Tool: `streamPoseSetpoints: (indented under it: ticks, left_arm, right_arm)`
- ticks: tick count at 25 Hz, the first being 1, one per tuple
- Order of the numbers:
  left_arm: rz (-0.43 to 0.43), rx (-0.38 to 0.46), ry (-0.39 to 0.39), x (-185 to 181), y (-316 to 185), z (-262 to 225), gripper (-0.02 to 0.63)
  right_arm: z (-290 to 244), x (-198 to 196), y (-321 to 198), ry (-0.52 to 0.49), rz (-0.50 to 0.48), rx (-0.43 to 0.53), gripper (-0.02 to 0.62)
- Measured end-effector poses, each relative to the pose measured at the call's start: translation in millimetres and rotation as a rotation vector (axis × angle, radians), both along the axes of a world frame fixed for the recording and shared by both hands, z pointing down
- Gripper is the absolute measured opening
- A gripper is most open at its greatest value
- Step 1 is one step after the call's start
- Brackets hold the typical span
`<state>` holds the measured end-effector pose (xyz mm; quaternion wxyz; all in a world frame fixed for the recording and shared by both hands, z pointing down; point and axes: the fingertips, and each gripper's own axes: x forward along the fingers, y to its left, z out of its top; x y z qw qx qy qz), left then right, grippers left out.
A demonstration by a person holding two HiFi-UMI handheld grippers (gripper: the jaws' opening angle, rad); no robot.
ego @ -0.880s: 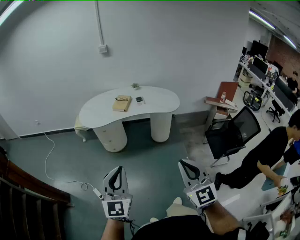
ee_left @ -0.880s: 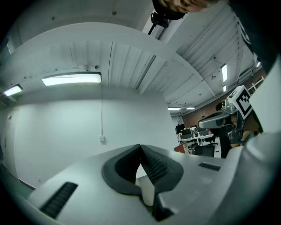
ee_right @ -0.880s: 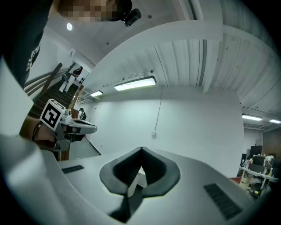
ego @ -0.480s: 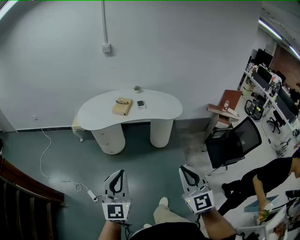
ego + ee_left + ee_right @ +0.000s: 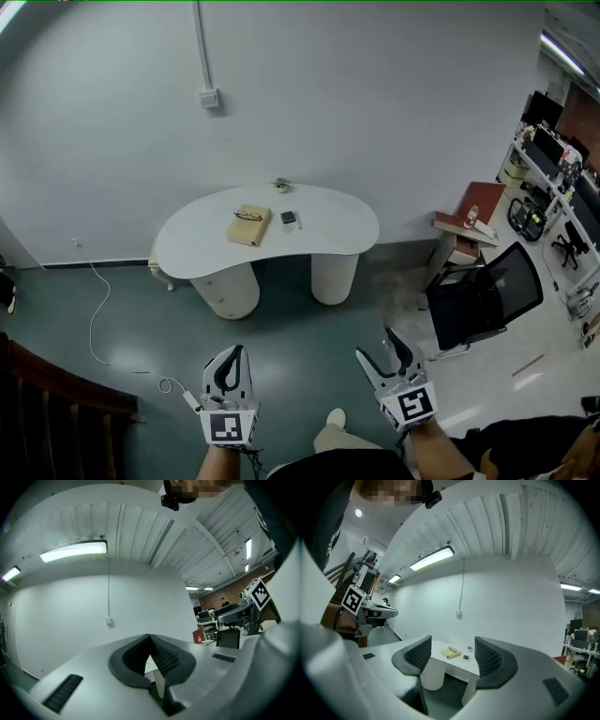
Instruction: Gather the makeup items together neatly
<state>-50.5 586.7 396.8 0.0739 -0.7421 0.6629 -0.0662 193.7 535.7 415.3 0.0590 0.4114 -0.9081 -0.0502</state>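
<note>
A white kidney-shaped table (image 5: 328, 239) stands by the far wall, well ahead of both grippers. On it lie a tan box (image 5: 248, 226) with spectacles on top, a small dark item (image 5: 289, 217), and a tiny object (image 5: 280, 185) at the back edge. My left gripper (image 5: 232, 362) is low in the head view, shut with nothing in it; its ribbed pads (image 5: 161, 656) meet. My right gripper (image 5: 384, 349) stands open and empty. Between its jaws in the right gripper view (image 5: 452, 657) I see the table (image 5: 476, 667), the tan box (image 5: 451, 653) and the dark item (image 5: 466, 657) far off.
A black office chair (image 5: 487, 300) and a reddish stand with books (image 5: 469, 220) stand right of the table. A white cable (image 5: 98, 309) runs over the green floor. A wooden stair rail (image 5: 47, 403) is at the lower left. Office desks (image 5: 562, 178) line the far right.
The right gripper's jaws, together before, now stand apart. The table sits a little lower and more to the right in the head view. The person in black at the right has mostly left the view.
</note>
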Motion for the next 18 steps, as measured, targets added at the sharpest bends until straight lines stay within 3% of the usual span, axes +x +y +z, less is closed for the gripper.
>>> streamPoseSetpoints:
  ticks: [9,18]
  left_arm:
    - [0.002,0.005,0.051,25,-76,-12,0.020]
    - [-0.011,0.000,0.036,50,-112,-12,0.020]
  right_arm:
    - [-9,24,-73,-0.013,-0.033,-0.022,0.296]
    - [-8,41,-115,-0.033,-0.076,-0.023,0.296]
